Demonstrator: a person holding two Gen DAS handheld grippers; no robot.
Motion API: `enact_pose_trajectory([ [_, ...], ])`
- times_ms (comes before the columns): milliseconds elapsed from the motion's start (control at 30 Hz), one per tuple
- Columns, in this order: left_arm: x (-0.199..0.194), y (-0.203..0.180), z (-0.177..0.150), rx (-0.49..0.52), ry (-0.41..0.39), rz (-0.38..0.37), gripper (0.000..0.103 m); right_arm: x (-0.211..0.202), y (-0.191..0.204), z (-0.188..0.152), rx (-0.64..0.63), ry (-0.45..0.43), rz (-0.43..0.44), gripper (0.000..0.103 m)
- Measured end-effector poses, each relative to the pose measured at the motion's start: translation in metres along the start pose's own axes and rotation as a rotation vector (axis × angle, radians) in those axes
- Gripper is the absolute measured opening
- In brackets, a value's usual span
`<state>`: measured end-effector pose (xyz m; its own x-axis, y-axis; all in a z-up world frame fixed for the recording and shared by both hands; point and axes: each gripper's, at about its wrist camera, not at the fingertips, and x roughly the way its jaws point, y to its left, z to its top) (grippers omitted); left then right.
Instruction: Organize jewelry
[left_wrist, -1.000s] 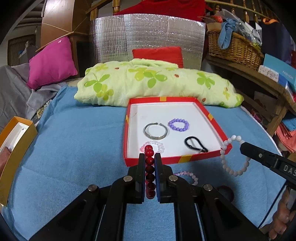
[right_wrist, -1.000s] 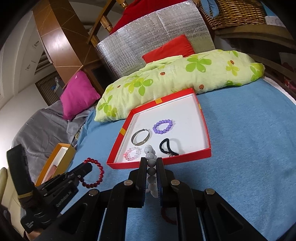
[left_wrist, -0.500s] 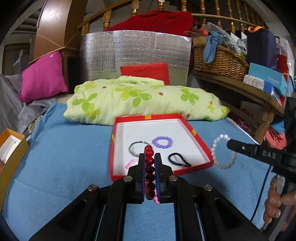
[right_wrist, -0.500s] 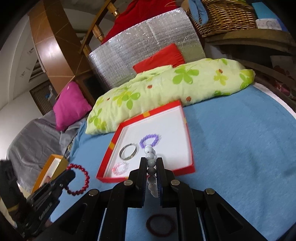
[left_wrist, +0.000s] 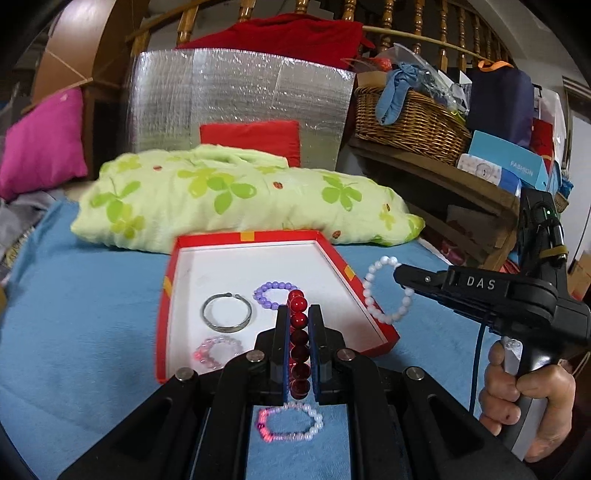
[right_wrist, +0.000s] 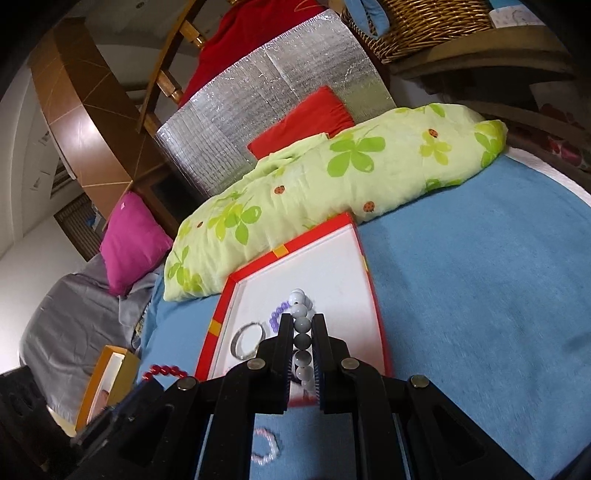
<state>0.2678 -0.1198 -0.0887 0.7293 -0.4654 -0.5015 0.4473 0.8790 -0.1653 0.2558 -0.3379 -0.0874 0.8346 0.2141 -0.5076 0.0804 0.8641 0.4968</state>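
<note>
my left gripper (left_wrist: 298, 325) pinches the red bead bracelet (left_wrist: 298, 343) – my right gripper (right_wrist: 302, 332) pinches the white bead bracelet (right_wrist: 301, 332), both above the red tray (left_wrist: 162, 295).

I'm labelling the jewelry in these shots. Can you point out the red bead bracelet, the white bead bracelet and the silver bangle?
red bead bracelet (left_wrist: 298, 320), left wrist view, on a bead held between the fingers.
white bead bracelet (left_wrist: 373, 306), left wrist view, on the loop's left side.
silver bangle (left_wrist: 226, 325), left wrist view, on its near rim, inside the box.
</note>
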Motion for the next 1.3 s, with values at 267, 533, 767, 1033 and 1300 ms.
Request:
enact_pose_trajectory([
  [267,0.045,0.018,0.010,-0.071,0.082,-0.080,0.010,0.034,-0.009,0.012,0.056,0.014,0.007,0.011],
  [533,0.064,0.024,0.016,-0.092,0.109,-0.133,0.010,0.061,-0.019,0.017,0.118,0.039,0.059,0.011],
  [767,0.071,0.027,0.015,-0.110,0.138,-0.150,0.010,0.075,-0.020,0.014,0.139,0.064,0.075,0.011],
  [1033,0.081,0.023,0.008,-0.122,0.180,-0.163,0.010,0.081,-0.024,0.009,0.156,0.086,0.079,0.011],
  [1300,0.094,0.025,-0.002,-0.134,0.238,-0.147,0.010,0.084,-0.024,0.005,0.137,0.105,0.061,0.011],
])
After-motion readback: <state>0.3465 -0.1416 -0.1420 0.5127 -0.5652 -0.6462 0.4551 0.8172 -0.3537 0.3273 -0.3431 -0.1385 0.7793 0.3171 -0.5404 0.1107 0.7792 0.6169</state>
